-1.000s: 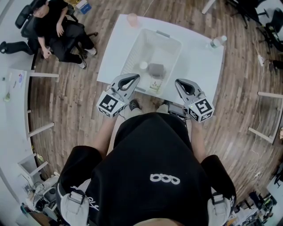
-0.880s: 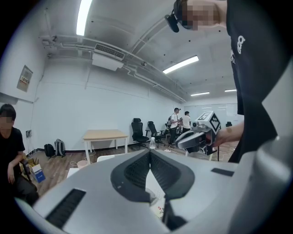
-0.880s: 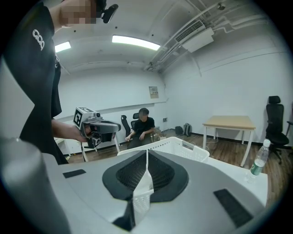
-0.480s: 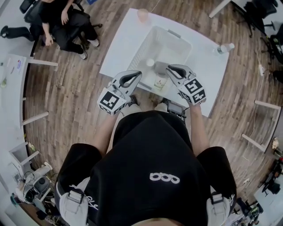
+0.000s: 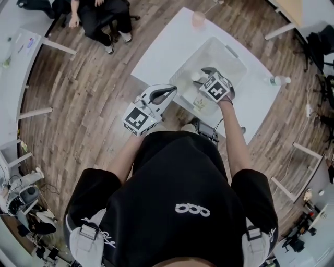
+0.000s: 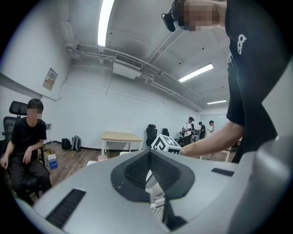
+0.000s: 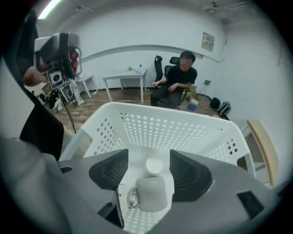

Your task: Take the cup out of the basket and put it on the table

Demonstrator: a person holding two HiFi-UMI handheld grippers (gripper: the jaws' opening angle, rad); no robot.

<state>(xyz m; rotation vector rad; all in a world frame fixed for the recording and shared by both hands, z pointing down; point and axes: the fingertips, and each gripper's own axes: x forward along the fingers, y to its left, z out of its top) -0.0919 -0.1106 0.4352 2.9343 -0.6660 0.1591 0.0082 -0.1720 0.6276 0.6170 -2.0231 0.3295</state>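
- Head view: the left gripper [image 5: 167, 94] is held at the near edge of the white table [image 5: 162, 52], just outside the white basket [image 5: 225, 53]. The right gripper [image 5: 207, 73] points down into the basket.
- Left gripper view: its jaws are closed together, and nothing is between them.
- Right gripper view: the jaws have just been opening and now stand wide apart. The pale mug [image 7: 151, 194] sits on the basket floor between them, and the pads do not press it. A small white round thing [image 7: 154, 165] lies just behind it.

Right gripper [image 5: 213, 78] blocks the cup [image 7: 151, 192] from the head view; seated person [image 5: 99, 13] cut off at top edge.
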